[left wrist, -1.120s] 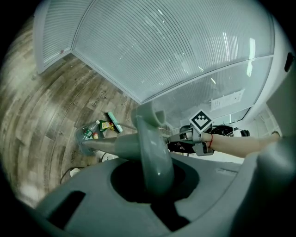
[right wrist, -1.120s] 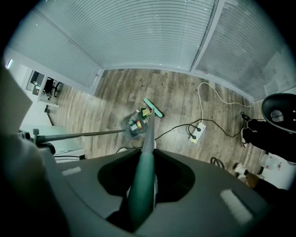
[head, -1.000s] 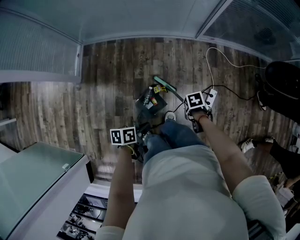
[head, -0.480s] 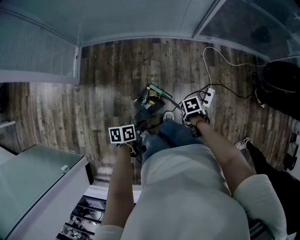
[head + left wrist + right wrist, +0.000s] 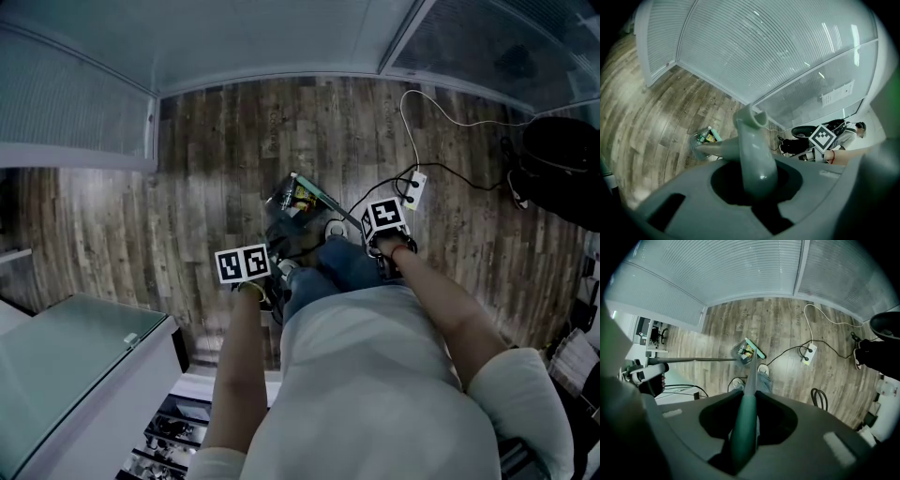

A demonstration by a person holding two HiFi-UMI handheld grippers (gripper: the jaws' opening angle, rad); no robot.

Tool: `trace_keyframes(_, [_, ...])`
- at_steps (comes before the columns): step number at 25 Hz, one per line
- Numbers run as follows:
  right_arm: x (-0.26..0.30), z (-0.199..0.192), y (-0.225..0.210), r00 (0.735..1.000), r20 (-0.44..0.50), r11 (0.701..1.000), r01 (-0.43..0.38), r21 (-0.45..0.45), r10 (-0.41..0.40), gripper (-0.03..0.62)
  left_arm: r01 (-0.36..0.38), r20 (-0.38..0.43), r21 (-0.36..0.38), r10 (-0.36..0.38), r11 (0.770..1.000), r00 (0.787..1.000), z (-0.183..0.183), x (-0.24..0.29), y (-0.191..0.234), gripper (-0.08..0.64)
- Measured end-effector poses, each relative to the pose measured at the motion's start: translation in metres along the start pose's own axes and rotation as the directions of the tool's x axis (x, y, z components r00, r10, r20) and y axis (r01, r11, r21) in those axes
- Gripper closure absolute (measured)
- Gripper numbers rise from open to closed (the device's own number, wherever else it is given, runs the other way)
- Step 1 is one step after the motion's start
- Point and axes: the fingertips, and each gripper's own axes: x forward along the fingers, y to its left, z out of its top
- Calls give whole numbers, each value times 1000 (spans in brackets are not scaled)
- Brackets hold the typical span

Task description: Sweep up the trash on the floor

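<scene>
The trash (image 5: 299, 196) lies in a dustpan (image 5: 282, 210) on the wood floor (image 5: 206, 150), just ahead of the person's shoes (image 5: 763, 370). It is small and blurred: a bottle and something yellow are all that can be made out. The teal head of the broom (image 5: 751, 376) stands at the dustpan's far edge. The right gripper (image 5: 744, 401) is clamped on the broom's green grip. The left gripper (image 5: 757, 180) is closed on the dustpan's grey handle (image 5: 752, 145). From the head view the person's legs and arms hide both sets of jaws and part of the dustpan. A power strip (image 5: 415, 187) with its cable (image 5: 412, 122) lies near, to the right.
</scene>
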Motion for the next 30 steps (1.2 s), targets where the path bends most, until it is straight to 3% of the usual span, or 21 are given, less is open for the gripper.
trace_keyframes(20, [-6, -46, 2, 999, -27, 993, 16, -118, -19, 499, -27, 2, 16, 27, 999, 1000, -6, 0, -1, 509])
trace_keyframes(30, [-17, -48, -12, 1000, -3, 997, -16, -74, 16, 497, -49, 1, 23, 49, 999, 999, -13, -1, 2, 507])
